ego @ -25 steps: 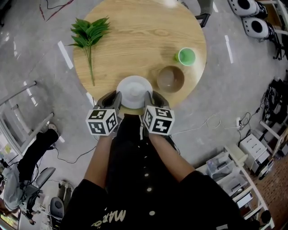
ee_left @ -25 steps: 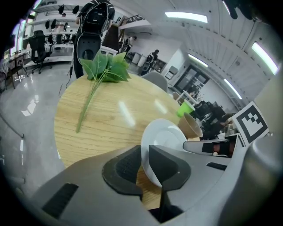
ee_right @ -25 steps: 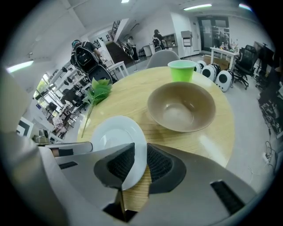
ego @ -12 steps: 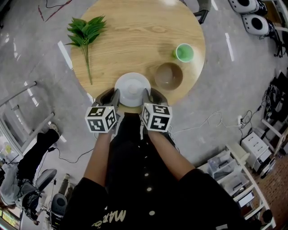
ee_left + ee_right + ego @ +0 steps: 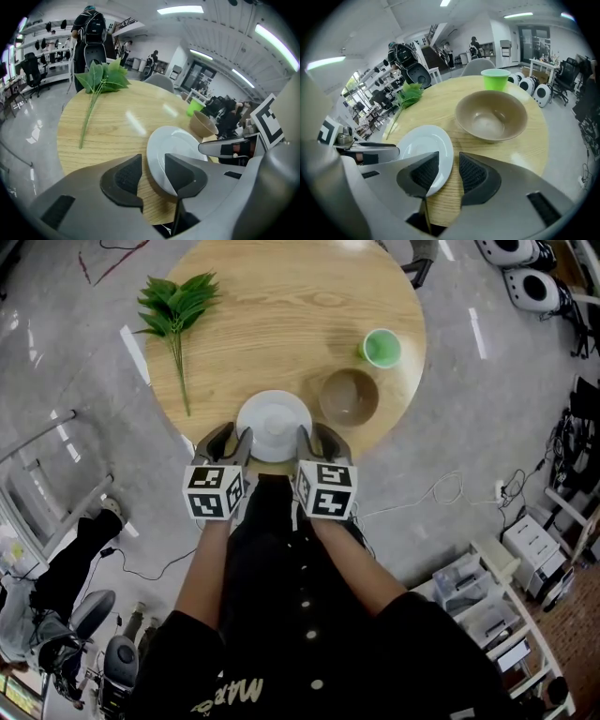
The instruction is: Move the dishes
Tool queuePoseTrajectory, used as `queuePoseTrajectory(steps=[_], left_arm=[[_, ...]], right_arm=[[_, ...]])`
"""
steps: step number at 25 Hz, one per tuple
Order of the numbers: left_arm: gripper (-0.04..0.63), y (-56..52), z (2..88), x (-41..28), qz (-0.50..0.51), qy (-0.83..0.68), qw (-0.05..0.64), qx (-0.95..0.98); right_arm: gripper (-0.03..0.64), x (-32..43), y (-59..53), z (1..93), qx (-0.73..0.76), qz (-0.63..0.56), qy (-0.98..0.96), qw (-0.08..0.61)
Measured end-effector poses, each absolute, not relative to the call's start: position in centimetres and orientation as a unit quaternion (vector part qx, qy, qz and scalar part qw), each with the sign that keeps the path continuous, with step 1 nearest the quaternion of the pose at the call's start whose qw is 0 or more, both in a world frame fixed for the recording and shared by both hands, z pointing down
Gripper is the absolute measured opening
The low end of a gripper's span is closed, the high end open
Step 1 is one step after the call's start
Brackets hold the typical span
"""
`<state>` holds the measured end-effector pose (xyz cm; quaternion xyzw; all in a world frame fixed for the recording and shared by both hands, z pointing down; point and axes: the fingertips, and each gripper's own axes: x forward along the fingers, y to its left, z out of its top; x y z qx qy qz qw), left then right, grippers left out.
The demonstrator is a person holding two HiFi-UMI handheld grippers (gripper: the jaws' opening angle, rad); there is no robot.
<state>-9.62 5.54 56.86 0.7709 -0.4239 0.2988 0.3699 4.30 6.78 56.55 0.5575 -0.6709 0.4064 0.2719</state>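
- Head view: the round wooden table carries every dish in sight, namely one plate, one bowl and one cup. None is off the table or stacked, so the task is judged to be at its first pick, with all three dishes left to move.
- Leafy sprig: lies flat at the far left of the table, well apart from the dishes. It is not a dish and is judged to play no part in the task.
- White plate: sits at the near edge of the table, directly in front of the person. It is empty.
  - The left gripper straddles its left rim.
  - The right gripper straddles its right rim.
  - In each gripper view the jaws stand narrowly apart with the rim between them. The inner pad overlaps the plate, and a strip of bare wood shows between the rim and the outer pad.
  - The grip is therefore judged not yet closed. Remaining steps: pinch both sides, lift level, carry.
- Brown bowl: stands upright just beside the plate on its right, slightly farther in. The right gripper view shows a bare interior with nothing in it. No gripper touches it.
- Green cup: stands upright beyond the bowl, near the table's right edge. No contents can be made out from above. No gripper touches it.
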Motion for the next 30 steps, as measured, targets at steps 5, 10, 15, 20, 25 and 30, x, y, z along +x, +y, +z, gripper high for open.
queuePoseTrajectory(steps=[5,10,15,20,25,30], left_arm=[[0.205,5.8,55.0,-10.3,0.277,-0.436,0.329,0.79],[0.199,6.0,49.5,-11.0,0.241,-0.445,0.246,0.827],[0.056,5.5,41.0,-11.7,0.185,-0.467,0.149,0.852],[0.018,6.1,32.1,-12.4,0.124,-0.5,0.077,0.854],[0.018,5.7,24.6,-12.4,0.067,-0.519,0.028,0.852],[0.018,6.4,19.0,-12.5,0.04,-0.529,-0.014,0.848]], right_arm=[[0.144,3.7,8.3,54.7,0.53,0.368,-0.712,0.275],[0.136,1.1,9.6,48.4,0.474,0.271,-0.79,0.277],[0.065,2.4,6.9,38.2,0.489,0.167,-0.837,0.182],[-0.005,8.2,4.4,28.4,0.551,0.09,-0.821,0.117],[-0.005,14.5,3.6,21.8,0.596,0.042,-0.798,0.077],[-0.005,19.0,5.0,17.7,0.623,0.032,-0.781,0.045]])
